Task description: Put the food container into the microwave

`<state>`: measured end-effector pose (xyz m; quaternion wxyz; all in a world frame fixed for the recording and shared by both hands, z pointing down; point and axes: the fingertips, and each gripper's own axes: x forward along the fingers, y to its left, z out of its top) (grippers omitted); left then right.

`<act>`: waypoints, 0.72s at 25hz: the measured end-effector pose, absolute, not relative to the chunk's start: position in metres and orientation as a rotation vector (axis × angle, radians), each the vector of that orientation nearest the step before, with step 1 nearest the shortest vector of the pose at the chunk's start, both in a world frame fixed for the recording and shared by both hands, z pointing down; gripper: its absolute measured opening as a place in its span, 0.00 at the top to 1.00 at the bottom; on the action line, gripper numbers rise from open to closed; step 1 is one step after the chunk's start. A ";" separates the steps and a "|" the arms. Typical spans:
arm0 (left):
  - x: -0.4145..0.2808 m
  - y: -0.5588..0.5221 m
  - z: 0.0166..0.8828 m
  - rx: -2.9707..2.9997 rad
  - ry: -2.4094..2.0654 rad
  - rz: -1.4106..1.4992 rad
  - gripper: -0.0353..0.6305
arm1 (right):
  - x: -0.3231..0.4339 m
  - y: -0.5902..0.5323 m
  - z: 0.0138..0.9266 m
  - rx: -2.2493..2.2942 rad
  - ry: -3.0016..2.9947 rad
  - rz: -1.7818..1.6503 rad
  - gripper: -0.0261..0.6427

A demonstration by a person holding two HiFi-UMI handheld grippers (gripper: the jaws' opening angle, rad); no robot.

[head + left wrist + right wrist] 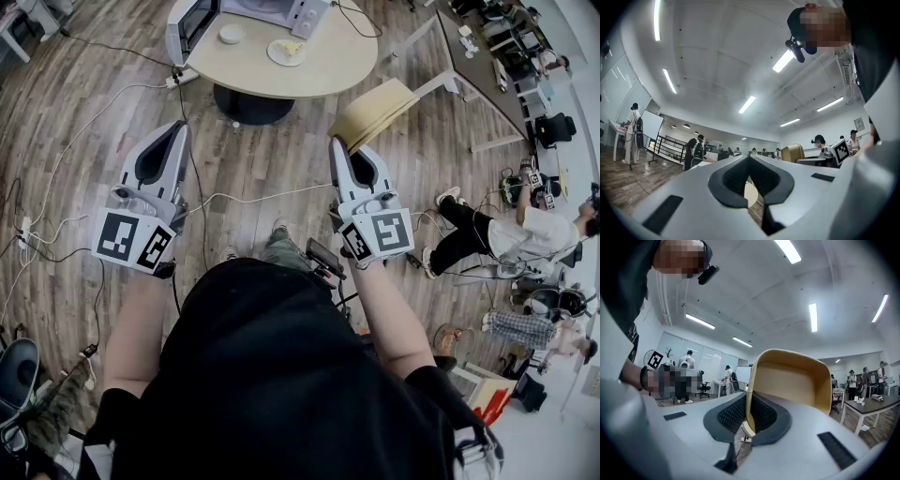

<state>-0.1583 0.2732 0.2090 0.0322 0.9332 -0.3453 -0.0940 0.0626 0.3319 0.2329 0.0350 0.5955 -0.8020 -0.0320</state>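
A microwave (277,9) stands on the round beige table (328,66) at the far end of the head view, its door (191,28) swung open to the left. On the table in front of it sit a small white round container (231,34) and a white plate holding yellowish food (286,51). My left gripper (178,128) (749,158) hovers over the wooden floor, well short of the table, jaws shut and empty. My right gripper (335,142) (750,394) is level with it, also shut on nothing, its tip near a yellow chair (375,111) (797,380).
Cables (253,197) run across the wooden floor from a power strip (184,77) by the table's base. A person (506,234) sits on the floor at the right among desks (487,56) and gear. Other people stand in the room's background.
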 end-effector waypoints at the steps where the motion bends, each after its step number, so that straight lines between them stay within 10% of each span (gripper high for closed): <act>1: -0.158 0.272 0.210 2.872 -1.060 -0.290 0.92 | 0.063 0.330 0.234 1.833 -2.463 -0.094 0.92; 18: -0.150 0.267 0.223 2.843 -1.024 -0.289 0.92 | 0.061 0.331 0.240 1.822 -2.524 -0.050 0.91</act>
